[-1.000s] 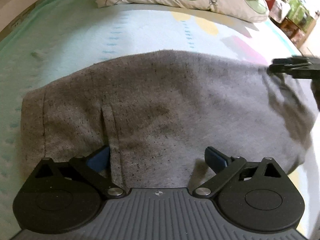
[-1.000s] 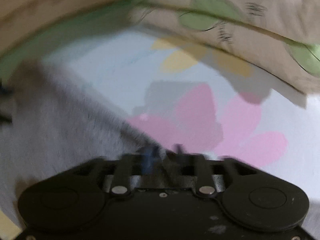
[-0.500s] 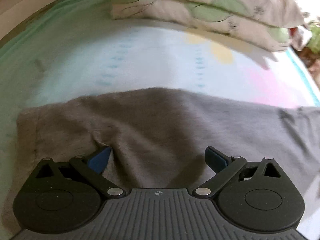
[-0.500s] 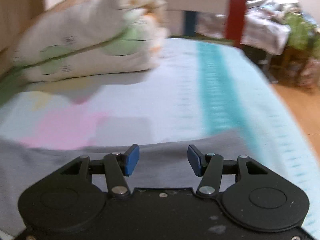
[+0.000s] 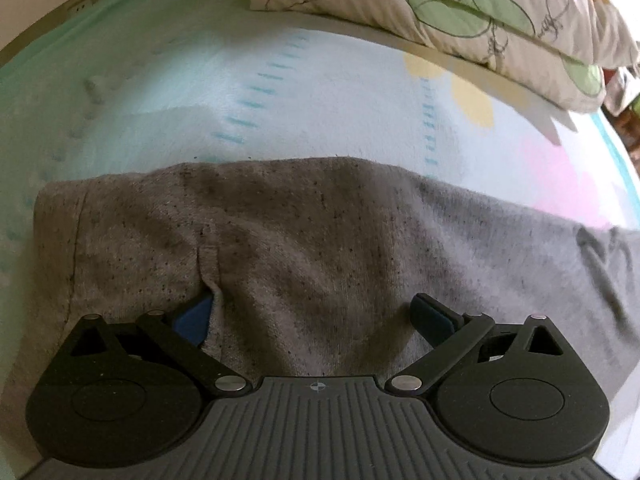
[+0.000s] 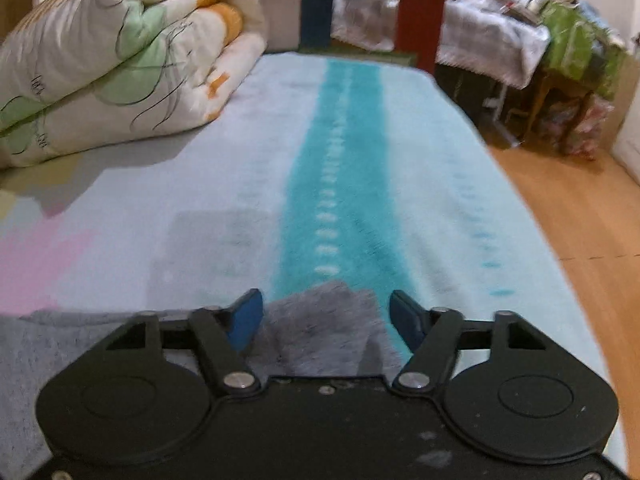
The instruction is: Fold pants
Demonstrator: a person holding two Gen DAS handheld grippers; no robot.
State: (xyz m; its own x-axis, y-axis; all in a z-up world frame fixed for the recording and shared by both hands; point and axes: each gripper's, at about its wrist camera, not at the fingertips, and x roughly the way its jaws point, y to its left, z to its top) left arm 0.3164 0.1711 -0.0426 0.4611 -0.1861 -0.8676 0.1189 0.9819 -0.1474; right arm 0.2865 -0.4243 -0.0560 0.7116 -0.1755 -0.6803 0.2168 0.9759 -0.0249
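The right gripper [image 6: 326, 312] has its 2 blue pads spread with a tuft of the grey pants [image 6: 324, 328] between them; the jaws have just been closing, yet neither pad clearly presses the cloth. The left gripper [image 5: 312, 314] stands wide open over the pants [image 5: 320, 240], which stretch across the bed [image 5: 160, 100]. A folded quilt [image 6: 120, 60] lies near the bed's far edge.
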